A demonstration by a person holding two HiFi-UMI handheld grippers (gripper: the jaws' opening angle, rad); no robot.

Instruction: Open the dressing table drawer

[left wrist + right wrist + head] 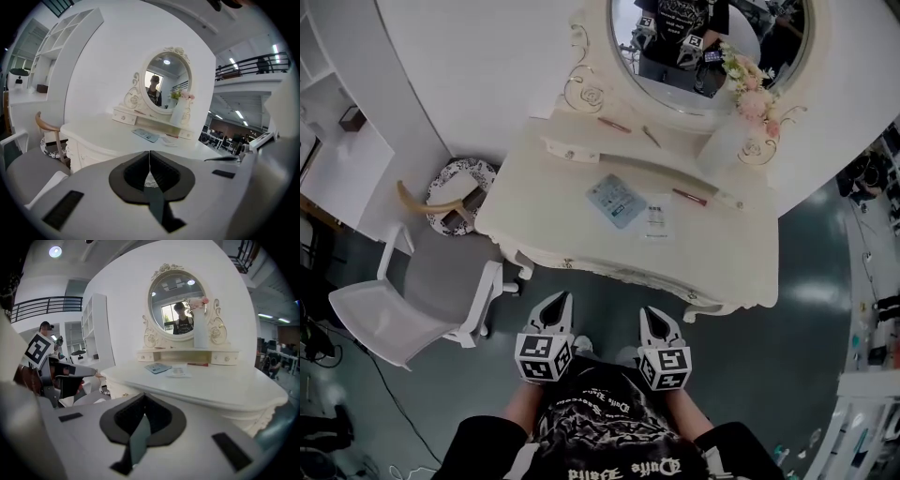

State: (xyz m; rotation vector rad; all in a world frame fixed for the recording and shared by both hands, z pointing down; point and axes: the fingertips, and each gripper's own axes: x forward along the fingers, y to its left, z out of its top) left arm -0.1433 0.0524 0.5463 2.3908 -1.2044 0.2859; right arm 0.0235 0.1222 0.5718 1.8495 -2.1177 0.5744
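- Left gripper [555, 302] and right gripper [652, 315]: both claws pressed together, empty, side by side short of the table, likely lined up for reaching.
- Dressing table [546, 211] straight ahead; small drawer [569, 152] on its shelf closed.
- Chair [441, 279] sits left, out of the way.

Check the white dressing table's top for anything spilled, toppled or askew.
Nothing stands out. The pale blue card and white leaflet lie flat on the white dressing table, the red pen rests beside them, and the white vase of pink flowers stands upright by the oval mirror. No spill or damage shows.
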